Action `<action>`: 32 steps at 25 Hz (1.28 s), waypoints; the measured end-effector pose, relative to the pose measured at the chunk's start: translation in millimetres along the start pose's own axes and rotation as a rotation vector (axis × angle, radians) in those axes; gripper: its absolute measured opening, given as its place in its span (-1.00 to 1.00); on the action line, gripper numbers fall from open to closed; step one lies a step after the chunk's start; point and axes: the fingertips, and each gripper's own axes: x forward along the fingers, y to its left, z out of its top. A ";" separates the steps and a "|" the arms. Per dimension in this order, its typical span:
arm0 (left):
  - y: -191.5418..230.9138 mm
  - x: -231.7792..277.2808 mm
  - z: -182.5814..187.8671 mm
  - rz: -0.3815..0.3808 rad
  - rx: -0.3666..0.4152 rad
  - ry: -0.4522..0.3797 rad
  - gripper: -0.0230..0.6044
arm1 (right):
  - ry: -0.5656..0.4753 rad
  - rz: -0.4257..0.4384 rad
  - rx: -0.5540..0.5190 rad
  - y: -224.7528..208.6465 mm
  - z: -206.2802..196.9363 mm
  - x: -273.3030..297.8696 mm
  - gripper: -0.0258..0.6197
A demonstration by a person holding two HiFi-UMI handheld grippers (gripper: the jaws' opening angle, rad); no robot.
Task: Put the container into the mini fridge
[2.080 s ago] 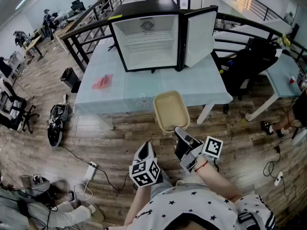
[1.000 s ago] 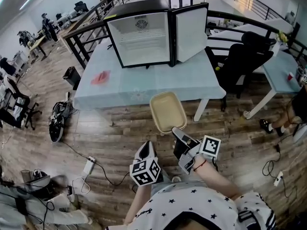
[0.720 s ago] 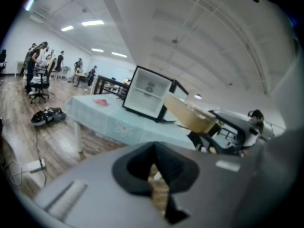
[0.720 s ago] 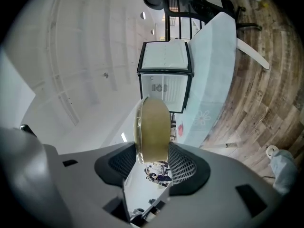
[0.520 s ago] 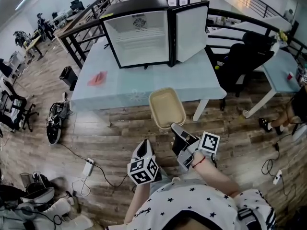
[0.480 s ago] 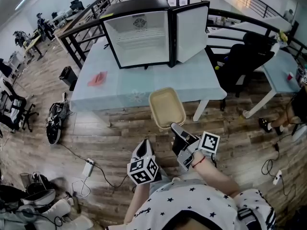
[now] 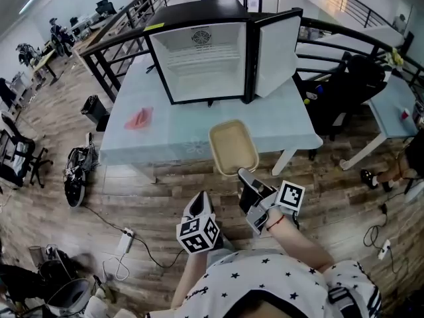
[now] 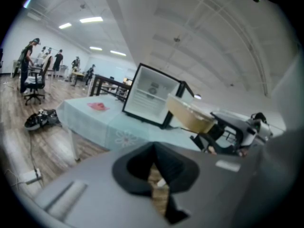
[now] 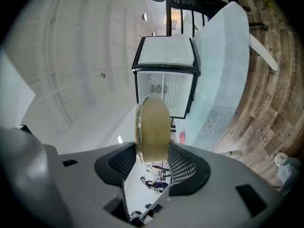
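Observation:
The mini fridge (image 7: pixel 205 61) stands open and empty on the table (image 7: pixel 278 121), its door swung to the right. My right gripper (image 7: pixel 246 175) is shut on the near rim of a beige shallow container (image 7: pixel 233 148), which juts out over the table's front edge. In the right gripper view the container (image 9: pixel 153 127) sits edge-on between the pads of my right gripper (image 9: pixel 153 156), with the fridge (image 9: pixel 167 91) beyond. My left gripper (image 7: pixel 201 204) hangs shut and empty over the floor, left of the right one. The left gripper view shows my left gripper (image 8: pixel 154 170), the container (image 8: pixel 190 117) and the fridge (image 8: pixel 149 101).
A pink cloth (image 7: pixel 140 118) lies on the table's left part. A black office chair (image 7: pixel 344 88) and a second table (image 7: pixel 391 101) stand to the right. A power strip and cables (image 7: pixel 124 240) lie on the wooden floor at left. A black railing runs behind the fridge.
Both grippers and the container have moved toward the table. The container, earlier over the floor, now reaches over the table's front edge. The grip is unchanged.

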 end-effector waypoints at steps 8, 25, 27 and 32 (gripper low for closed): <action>35.4 37.4 38.8 -0.033 0.015 0.018 -0.91 | -0.034 -0.012 -0.009 -1.4 11.1 62.4 -0.25; 116.3 116.8 104.3 -0.121 0.066 0.050 -0.91 | -0.153 -0.020 -0.016 -13.4 31.3 176.7 -0.25; 124.2 122.4 110.7 -0.123 0.067 0.051 -0.91 | -0.162 -0.018 -0.016 -12.1 33.6 187.3 -0.25; 139.2 133.6 118.9 -0.124 0.064 0.056 -0.91 | -0.176 -0.008 -0.014 -7.7 39.4 207.4 -0.25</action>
